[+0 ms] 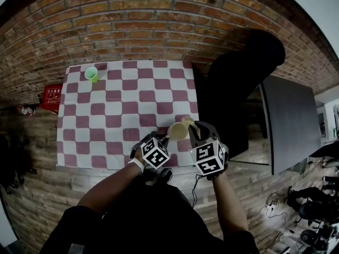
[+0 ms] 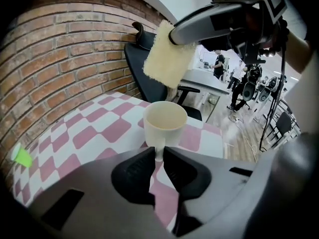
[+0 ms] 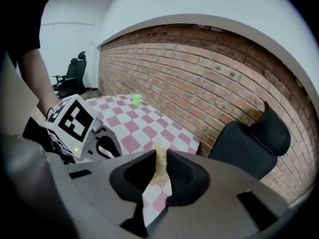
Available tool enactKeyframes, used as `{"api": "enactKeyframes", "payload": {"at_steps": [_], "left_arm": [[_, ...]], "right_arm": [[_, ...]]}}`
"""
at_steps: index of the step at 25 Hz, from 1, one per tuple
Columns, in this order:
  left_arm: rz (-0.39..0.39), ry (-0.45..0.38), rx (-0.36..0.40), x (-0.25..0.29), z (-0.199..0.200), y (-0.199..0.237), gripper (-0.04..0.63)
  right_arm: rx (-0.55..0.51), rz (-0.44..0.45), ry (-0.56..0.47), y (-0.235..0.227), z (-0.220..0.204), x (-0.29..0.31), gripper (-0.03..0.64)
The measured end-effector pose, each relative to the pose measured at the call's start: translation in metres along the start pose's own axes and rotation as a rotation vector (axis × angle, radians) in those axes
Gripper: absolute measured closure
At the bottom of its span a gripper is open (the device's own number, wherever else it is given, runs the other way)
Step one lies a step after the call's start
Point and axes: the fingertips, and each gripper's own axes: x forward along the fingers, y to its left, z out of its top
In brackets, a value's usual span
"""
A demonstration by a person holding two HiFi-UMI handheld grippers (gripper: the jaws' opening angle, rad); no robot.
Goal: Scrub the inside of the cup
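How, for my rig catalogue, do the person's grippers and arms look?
The left gripper and right gripper have grey bodies with black jaw pads. Each carries a white cube printed with black square markers. The person wears a black short-sleeved top and a white band on the left wrist.

Legible text: none that I can read from here. Red box, far left in the head view: white print on its top, too small to make out. Left marker cube and right marker cube: black-and-white square codes only.
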Motion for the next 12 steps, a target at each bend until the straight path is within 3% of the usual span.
{"api": "enactKeyframes", "payload": {"at_steps": [4,7,10,12], "left_arm": [[-0.001,0.001,-0.002,0.000,0.001,0.000,0.534],[0.000,0.001,0.001,0.001,0.002,-0.001,0.534],[0.003,0.004,-0.001,0.000,0.002,0.000,0.534],[0.003,0.006,-0.003,-0.001,0.001,0.000,0.534]], "right_arm": [[-0.054,0.085,0.129,0.032,-0.030,0.031,0.543],[-0.008,0.122,0.199,0.047,-0.055,0.061,0.542],[0.030,0.144,0.240,0.056,-0.068,0.084,0.543],[-0.007,0.130,0.268,0.057,-0.074,0.091,0.543]]}}
